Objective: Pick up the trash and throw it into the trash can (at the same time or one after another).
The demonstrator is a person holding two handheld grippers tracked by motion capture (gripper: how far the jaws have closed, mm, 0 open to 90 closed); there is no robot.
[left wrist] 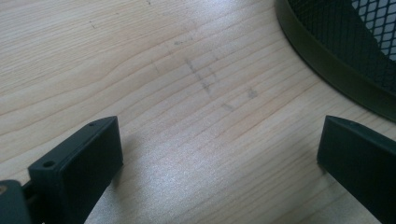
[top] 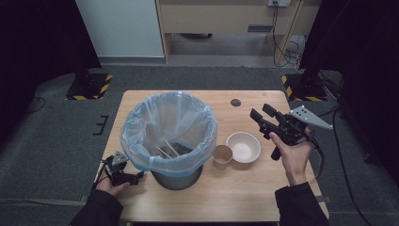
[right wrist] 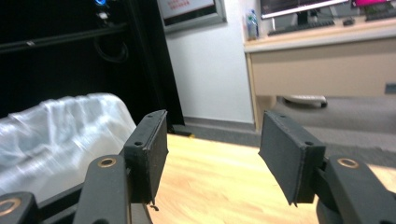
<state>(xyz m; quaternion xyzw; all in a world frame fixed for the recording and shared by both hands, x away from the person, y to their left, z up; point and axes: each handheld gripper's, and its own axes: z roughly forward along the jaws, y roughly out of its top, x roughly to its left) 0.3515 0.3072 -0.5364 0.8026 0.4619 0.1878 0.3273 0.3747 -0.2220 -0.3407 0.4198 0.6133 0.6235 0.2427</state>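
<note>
A dark mesh bin [top: 178, 178] lined with a clear plastic bag [top: 169, 117] stands left of centre on the wooden table [top: 244, 197]; thin wooden sticks [top: 167, 149] lie inside it. Just right of the bin are a brown paper cup [top: 222, 156] and a white bowl [top: 243, 147], side by side. My left gripper [top: 139, 176] rests low at the bin's left foot, open and with nothing between its jaws [left wrist: 219, 140], and the bin's base [left wrist: 336, 51] is close by. My right gripper [top: 262, 112] hangs above the table right of the bowl, open and empty [right wrist: 212, 140], facing the bag [right wrist: 60, 130].
A small dark round disc [top: 235, 102] lies near the table's far edge. Stands with yellow-black striped bases [top: 89, 87] sit on the floor beyond the table's far corners. A pale desk [right wrist: 322, 60] is against the back wall.
</note>
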